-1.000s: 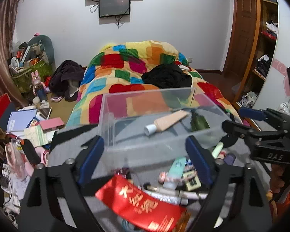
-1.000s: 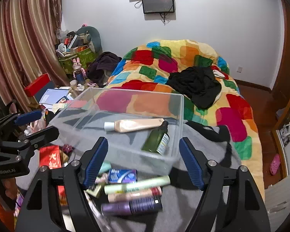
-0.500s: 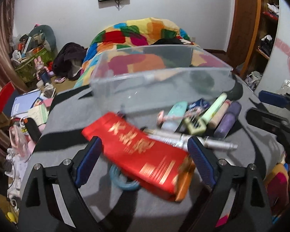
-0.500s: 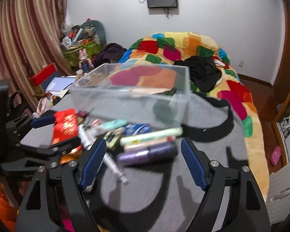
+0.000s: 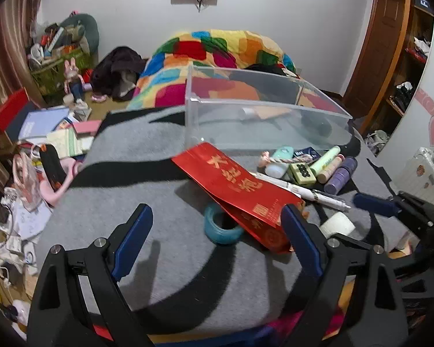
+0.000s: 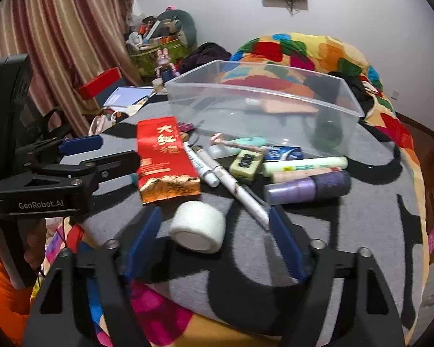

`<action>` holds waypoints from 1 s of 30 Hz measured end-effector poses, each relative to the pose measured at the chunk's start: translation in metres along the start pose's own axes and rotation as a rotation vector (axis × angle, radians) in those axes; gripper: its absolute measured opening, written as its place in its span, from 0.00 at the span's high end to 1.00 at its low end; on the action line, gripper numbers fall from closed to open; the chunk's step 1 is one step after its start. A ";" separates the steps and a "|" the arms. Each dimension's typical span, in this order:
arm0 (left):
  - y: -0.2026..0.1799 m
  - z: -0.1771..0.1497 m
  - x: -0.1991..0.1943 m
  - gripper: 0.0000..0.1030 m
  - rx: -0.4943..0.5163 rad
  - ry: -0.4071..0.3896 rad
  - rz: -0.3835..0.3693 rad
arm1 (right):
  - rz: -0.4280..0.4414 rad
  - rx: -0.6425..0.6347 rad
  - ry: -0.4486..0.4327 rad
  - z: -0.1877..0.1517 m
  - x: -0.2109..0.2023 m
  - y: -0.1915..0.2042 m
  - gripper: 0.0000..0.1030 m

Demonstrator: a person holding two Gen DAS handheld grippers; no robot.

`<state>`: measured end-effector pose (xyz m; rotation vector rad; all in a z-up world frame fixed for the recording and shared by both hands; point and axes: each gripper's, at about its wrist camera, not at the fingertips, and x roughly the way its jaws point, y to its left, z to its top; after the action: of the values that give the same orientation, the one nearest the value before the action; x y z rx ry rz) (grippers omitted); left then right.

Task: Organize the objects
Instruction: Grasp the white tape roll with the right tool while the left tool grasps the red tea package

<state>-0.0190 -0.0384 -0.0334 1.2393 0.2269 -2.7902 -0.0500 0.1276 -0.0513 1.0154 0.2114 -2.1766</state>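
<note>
A clear plastic box (image 5: 263, 107) stands on the grey blanket and holds a beige tube (image 6: 283, 107) and a dark green bottle (image 6: 327, 130). In front of it lie a red packet (image 6: 165, 159), two white pens (image 6: 217, 173), a green tile (image 6: 244, 163), a pale green tube (image 6: 303, 163) and a purple bottle (image 6: 306, 188). My right gripper (image 6: 214, 218) is closing around a white tape roll (image 6: 198, 227); its pads stand off the roll. My left gripper (image 5: 215, 217) is open wide over a blue tape ring (image 5: 224, 227) and the packet's near end.
A bed with a patchwork quilt (image 5: 217, 46) lies behind the box. Books, bags and toys (image 5: 52, 133) litter the floor to the left, by striped curtains (image 6: 58, 29). A wooden door and shelves (image 5: 390, 57) stand at the right. The blanket's near edge drops off just below both grippers.
Both grippers have sunk and drawn back from the box to the loose items in front. The right jaws have narrowed around the white roll. The left jaws stay equally wide.
</note>
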 end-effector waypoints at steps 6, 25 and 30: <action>-0.017 0.000 0.014 0.12 -0.009 0.058 -0.045 | 0.027 -0.032 -0.016 -0.003 -0.007 0.001 0.74; -0.046 -0.006 0.031 0.09 0.147 0.075 0.154 | 0.042 0.008 -0.053 -0.012 -0.030 -0.026 0.61; -0.028 -0.013 0.015 0.10 0.129 0.056 0.151 | 0.055 0.008 -0.064 -0.011 -0.031 -0.022 0.48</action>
<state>-0.0231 -0.0088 -0.0508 1.3041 -0.0431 -2.6794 -0.0443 0.1650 -0.0394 0.9432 0.1431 -2.1586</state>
